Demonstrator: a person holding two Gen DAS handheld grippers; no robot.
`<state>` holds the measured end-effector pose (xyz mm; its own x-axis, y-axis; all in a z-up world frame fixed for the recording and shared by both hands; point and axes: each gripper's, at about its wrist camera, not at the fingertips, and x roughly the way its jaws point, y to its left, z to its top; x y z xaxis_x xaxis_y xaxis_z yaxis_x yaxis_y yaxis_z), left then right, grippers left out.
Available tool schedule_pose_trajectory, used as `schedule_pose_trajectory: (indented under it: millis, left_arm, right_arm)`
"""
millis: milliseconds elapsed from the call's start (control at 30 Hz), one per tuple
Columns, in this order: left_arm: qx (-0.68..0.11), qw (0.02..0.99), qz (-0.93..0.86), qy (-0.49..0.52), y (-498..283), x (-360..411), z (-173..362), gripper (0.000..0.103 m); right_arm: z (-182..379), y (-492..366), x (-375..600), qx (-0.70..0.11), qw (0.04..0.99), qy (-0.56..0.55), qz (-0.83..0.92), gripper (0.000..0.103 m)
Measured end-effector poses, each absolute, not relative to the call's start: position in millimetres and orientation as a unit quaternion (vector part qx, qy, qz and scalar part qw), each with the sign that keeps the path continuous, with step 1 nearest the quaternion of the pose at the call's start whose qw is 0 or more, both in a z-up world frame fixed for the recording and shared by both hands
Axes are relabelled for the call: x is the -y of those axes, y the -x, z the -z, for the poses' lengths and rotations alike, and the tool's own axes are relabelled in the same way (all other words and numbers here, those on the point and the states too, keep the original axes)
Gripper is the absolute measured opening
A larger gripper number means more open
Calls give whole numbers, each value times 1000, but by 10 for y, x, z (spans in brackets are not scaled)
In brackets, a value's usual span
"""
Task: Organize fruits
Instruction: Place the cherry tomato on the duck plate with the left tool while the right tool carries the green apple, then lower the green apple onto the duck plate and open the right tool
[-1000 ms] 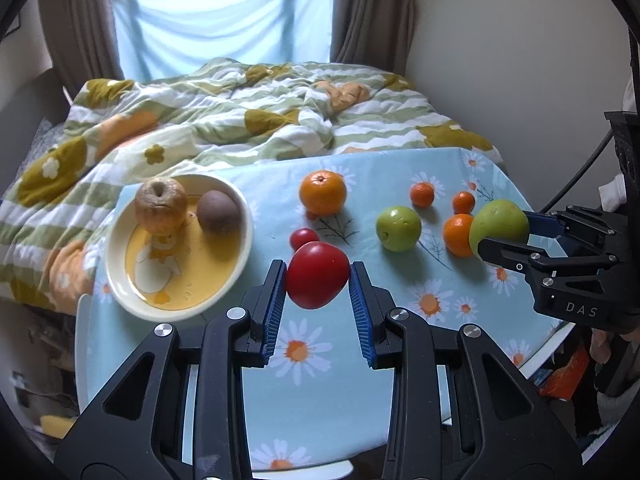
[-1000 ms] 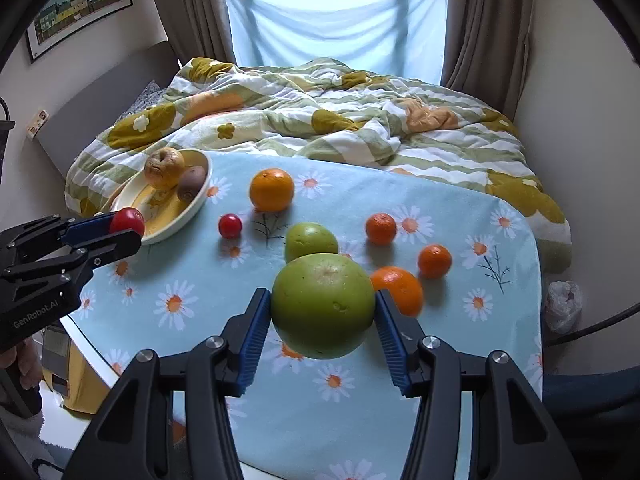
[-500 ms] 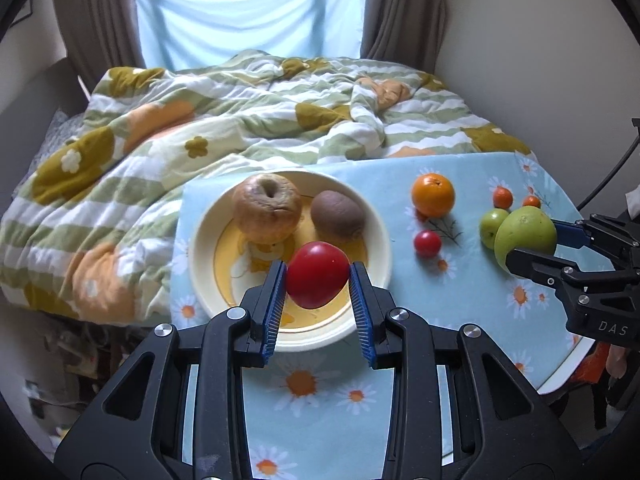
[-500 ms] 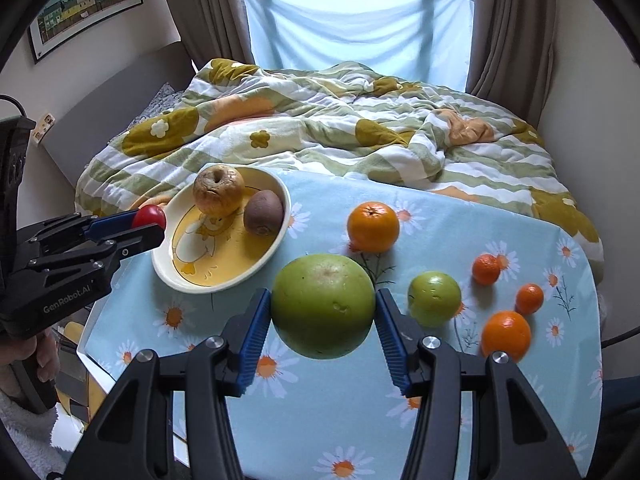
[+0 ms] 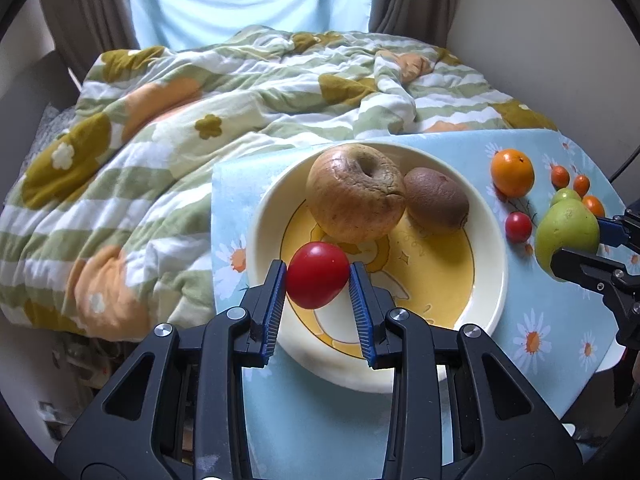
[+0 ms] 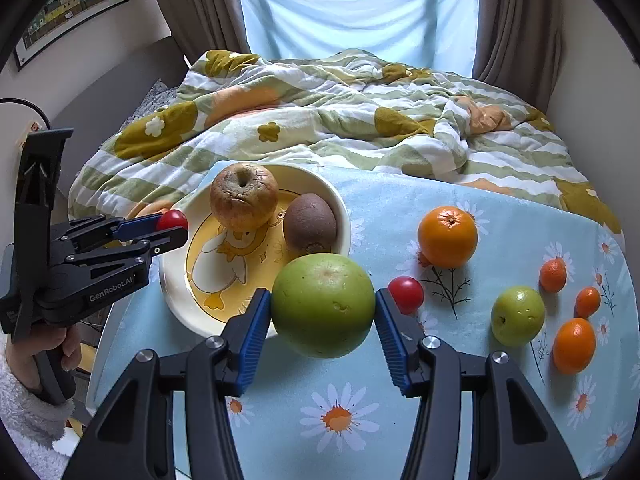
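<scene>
1. Now the left tongs [image 5: 318, 276] are gripping a red tomato [image 5: 317, 275] over the near-left part of the plate [image 5: 494, 256], which is sitting at the table's [image 6: 500, 400] far-left corner.
2. The right tongs [image 6: 323, 312] are gripping a big green fruit [image 6: 323, 310] just beside the plate's right rim.
3. An apple [image 5: 355, 192] and a kiwi [image 5: 436, 201] are lying in the plate.

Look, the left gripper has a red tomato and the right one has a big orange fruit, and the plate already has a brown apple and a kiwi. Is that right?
Almost. The right gripper holds a big green fruit, not an orange one; the right wrist view shows it. The rest is right: the left gripper holds the red tomato, and the plate has the brown apple and kiwi.
</scene>
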<state>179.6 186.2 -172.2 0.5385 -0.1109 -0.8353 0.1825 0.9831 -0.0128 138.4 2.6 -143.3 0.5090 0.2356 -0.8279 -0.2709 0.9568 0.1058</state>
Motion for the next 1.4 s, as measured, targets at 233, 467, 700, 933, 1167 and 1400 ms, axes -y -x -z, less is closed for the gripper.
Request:
schedule_pose_trajectory:
  millis: [233,467,700,933,1167,1400]
  left_arm:
    - [-480,871,83,-58,-1945,-1880,1838,39]
    - [-484,868,98,-46,-1914,-1864,1803,103]
    - [-489,866,97,-37,-1784,-1827,1732,103]
    - [-497,864,79,-28,-1546,-1813,1678,103]
    - [-507,860,56,-31,-1353,-1801,1691,103]
    - [-515,856,42,-27,-1218,-1804,1762,103]
  right_arm:
    - [1471,-1421,-41,-479,868,12,-129,48]
    - [1448,-1412,34,-479,870,2,-115,48]
    - [1407,-1426,56,-480,869,7,-120,48]
    - [1404,-1508,-13,-478,864,29,-155,48]
    - [1488,-1621,-188,-482,853,47,-195,48]
    - [1681,-1699,-396,-486,840,72,-228,48]
